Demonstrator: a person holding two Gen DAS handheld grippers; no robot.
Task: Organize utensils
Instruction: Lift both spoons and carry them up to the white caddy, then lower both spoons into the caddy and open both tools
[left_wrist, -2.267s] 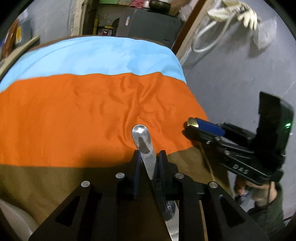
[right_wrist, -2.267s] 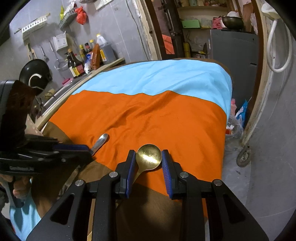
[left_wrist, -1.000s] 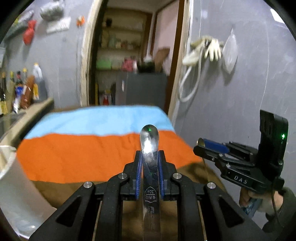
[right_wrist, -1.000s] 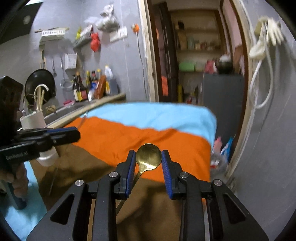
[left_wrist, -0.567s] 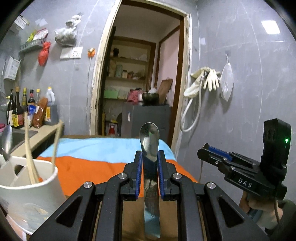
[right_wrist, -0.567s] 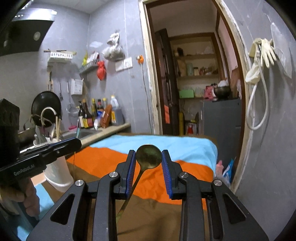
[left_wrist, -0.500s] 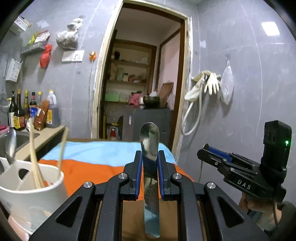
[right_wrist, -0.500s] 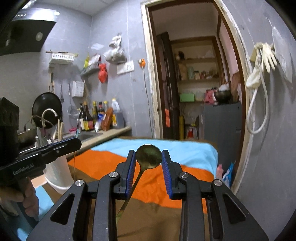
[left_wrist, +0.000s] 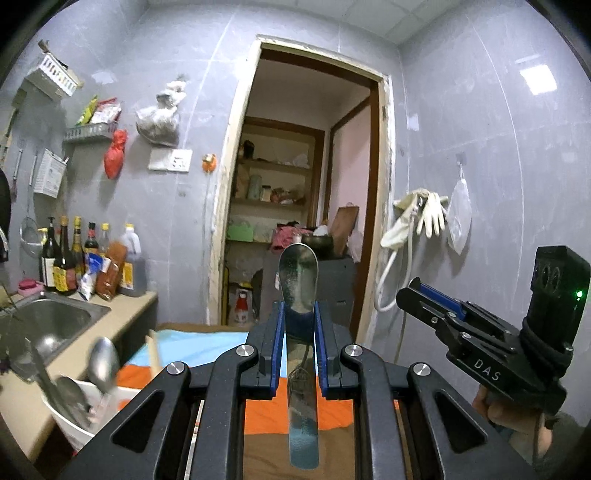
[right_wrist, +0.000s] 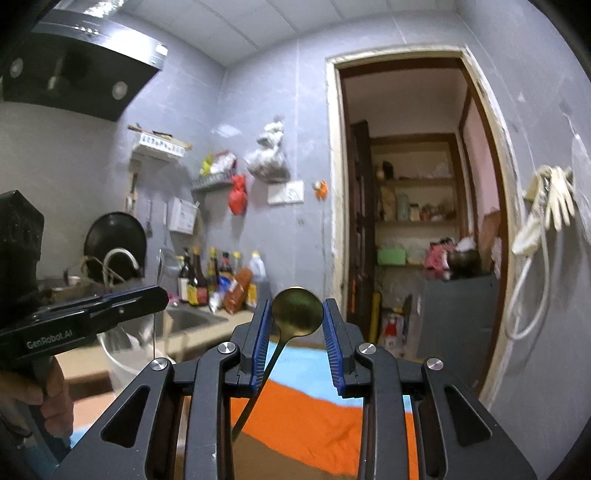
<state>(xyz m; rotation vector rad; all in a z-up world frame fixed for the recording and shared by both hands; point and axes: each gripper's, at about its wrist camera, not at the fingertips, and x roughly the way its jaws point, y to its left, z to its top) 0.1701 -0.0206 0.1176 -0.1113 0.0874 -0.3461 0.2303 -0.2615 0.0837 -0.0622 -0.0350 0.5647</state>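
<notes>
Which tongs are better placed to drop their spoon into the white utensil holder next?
Left, probably. The left tongs grip the silver spoon, and the white utensil holder sits low-left close by; the right tongs with the gold spoon are farther across.

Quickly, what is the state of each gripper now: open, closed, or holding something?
Left gripper: closed on the silver spoon.
Right gripper: closed on the brass spoon, gripped at its bowl.

Bottles (left_wrist: 79, 258) line the counter beside the sink (left_wrist: 51, 321).

Table (left_wrist: 173, 326) — striped cloth (left_wrist: 258, 421) and white holder (left_wrist: 83, 417).
</notes>
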